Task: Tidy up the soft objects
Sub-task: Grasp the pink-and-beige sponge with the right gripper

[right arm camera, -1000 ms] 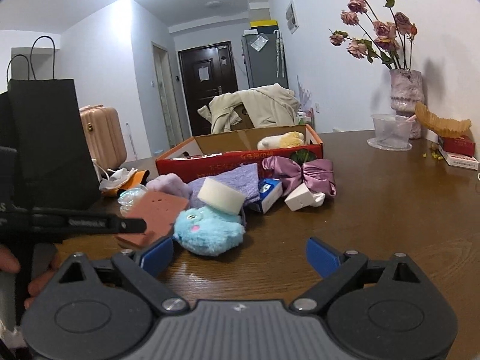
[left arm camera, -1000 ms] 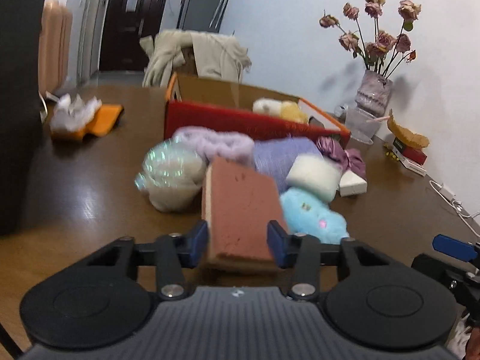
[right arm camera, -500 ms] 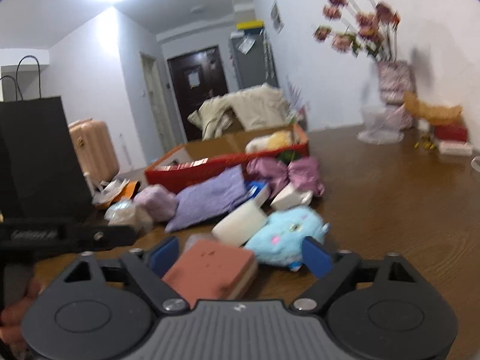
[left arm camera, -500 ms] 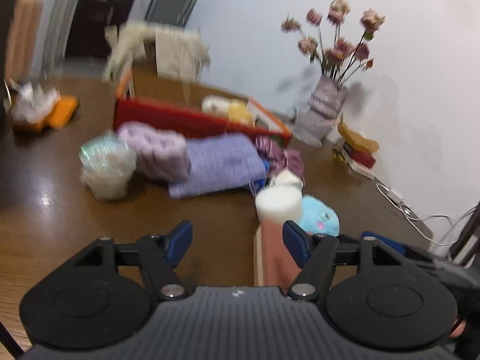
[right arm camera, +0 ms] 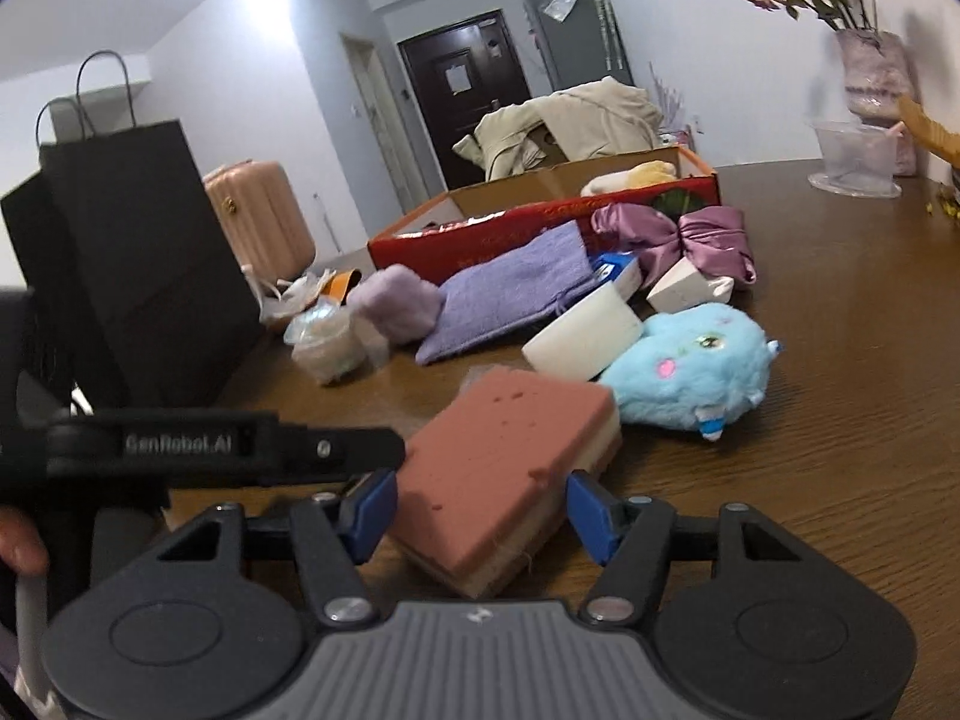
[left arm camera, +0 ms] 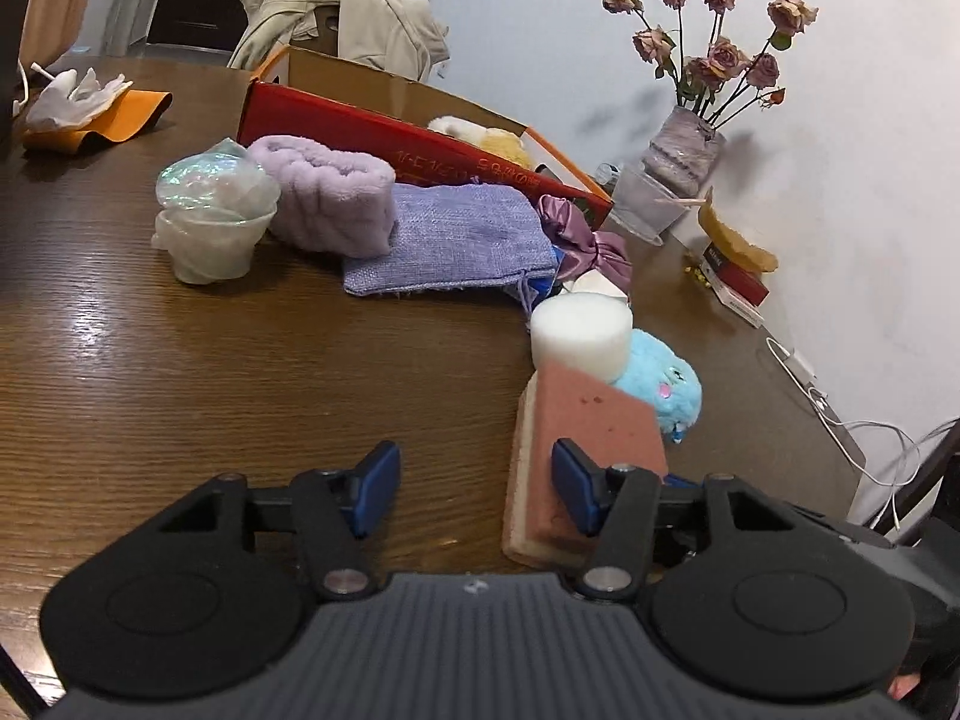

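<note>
- The right hand-held gripper (right arm camera: pixel 480 507) has just been closing its jaws; they now pinch the sponge (right arm camera: pixel 504 450) by its two sides, tilted just above the counter (right arm camera: pixel 810 450).
- The left hand-held gripper (left arm camera: pixel 474 480) is spread and empty. Its jaws have just narrowed a little, with the sponge outside its right finger, apparently so the right can take over.
- The box (right arm camera: pixel 540 222) stands open behind the pile, probably where the sponge goes.
</note>
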The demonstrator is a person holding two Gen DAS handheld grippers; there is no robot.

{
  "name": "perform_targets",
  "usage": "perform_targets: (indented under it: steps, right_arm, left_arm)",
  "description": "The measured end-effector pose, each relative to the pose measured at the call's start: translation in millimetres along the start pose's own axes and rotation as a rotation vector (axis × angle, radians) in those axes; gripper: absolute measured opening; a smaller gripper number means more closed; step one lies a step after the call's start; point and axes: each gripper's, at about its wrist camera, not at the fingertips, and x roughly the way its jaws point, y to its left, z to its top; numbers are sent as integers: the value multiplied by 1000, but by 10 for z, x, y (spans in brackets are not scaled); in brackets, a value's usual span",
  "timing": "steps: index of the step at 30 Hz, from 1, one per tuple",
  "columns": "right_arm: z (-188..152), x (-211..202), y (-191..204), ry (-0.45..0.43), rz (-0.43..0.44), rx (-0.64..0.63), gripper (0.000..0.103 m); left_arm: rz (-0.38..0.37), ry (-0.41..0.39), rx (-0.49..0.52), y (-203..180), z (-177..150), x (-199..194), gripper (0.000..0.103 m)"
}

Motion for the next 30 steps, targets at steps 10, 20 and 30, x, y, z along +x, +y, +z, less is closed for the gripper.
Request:
perform_targets:
  steps: [10,20,30]
  right_arm:
    - [163,-206,51,-101,97,-42,56]
    - [286,373,-326,0,94,101,36]
    - [39,-182,-101,-71,74,63,33]
  left_arm:
    - [168,-121,-43,163,104,-309,58]
    - [-4,-31,-140,-4,-87,-277,48]
    - [-21,-54,-185,121,22,-175,54]
